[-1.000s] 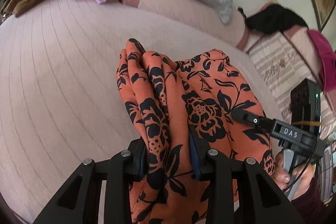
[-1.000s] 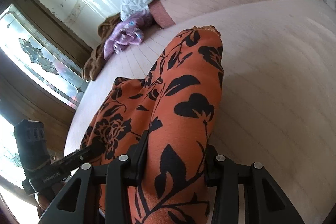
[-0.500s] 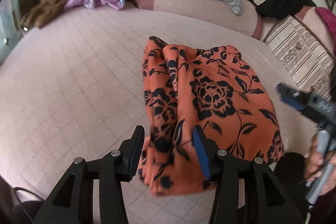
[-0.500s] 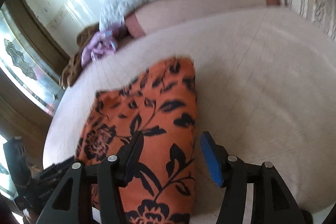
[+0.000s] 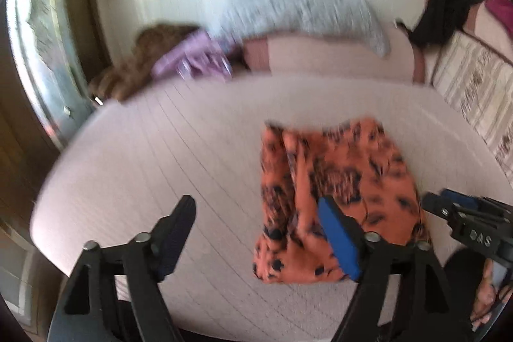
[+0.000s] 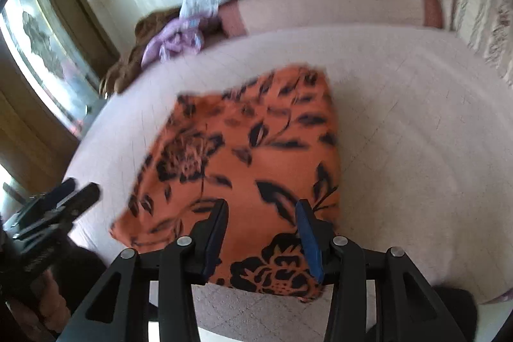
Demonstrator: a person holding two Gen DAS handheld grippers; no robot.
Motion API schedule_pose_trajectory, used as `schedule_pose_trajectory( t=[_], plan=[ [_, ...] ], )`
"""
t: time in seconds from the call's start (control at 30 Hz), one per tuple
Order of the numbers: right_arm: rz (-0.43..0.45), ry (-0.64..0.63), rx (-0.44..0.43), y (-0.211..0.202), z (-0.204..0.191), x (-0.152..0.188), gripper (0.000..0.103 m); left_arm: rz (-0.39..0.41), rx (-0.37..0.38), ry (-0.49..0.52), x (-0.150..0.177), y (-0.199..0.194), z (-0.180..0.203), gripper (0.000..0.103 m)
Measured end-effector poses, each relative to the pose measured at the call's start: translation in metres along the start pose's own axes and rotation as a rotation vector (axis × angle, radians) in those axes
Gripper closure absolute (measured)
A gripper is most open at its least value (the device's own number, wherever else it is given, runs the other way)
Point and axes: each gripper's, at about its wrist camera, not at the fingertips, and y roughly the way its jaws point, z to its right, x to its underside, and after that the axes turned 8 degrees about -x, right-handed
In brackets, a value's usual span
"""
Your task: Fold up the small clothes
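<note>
An orange garment with a black flower print (image 5: 340, 181) lies folded into a rough square on the pale pink bed (image 5: 160, 156). My left gripper (image 5: 256, 213) is open and empty, above the bed just left of the garment's near edge. My right gripper (image 6: 263, 213) is open and empty, raised over the garment's (image 6: 256, 149) near edge. The right gripper also shows at the right in the left wrist view (image 5: 465, 220), and the left gripper shows at the left in the right wrist view (image 6: 54, 207).
A grey quilted pillow (image 5: 301, 8) lies at the head of the bed. A purple garment (image 5: 195, 60) and a brown one (image 5: 150, 53) are piled at the far left corner. A black garment (image 5: 449, 12) and striped bedding (image 5: 474, 92) lie to the right. A window (image 6: 41, 53) is left.
Both grippers have opened and let go of the orange garment, then pulled back and up from it. The garment now lies flat and folded on the bed.
</note>
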Motion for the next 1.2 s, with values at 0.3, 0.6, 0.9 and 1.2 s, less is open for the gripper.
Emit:
schedule_pose_trajectory(
  t=[0.3,0.6,0.9,1.2],
  plan=[
    [0.234,-0.109,0.113,-0.098,-0.039,-0.012,0.046,0.148,-0.067,-0.006,-0.027,-0.064,0.009,0.01],
    [0.314,-0.102,0.158,-0.149,-0.055,-0.009,0.043,0.232,-0.095,-0.045,-0.039,-0.103,0.003,0.0],
    [0.343,-0.118,0.15,-0.169,-0.067,-0.002,0.043,0.218,-0.15,-0.052,-0.044,-0.11,0.001,0.0],
    [0.292,-0.138,0.231,-0.157,-0.073,-0.001,0.04,0.216,-0.11,-0.044,-0.044,-0.114,0.002,0.0]
  ],
)
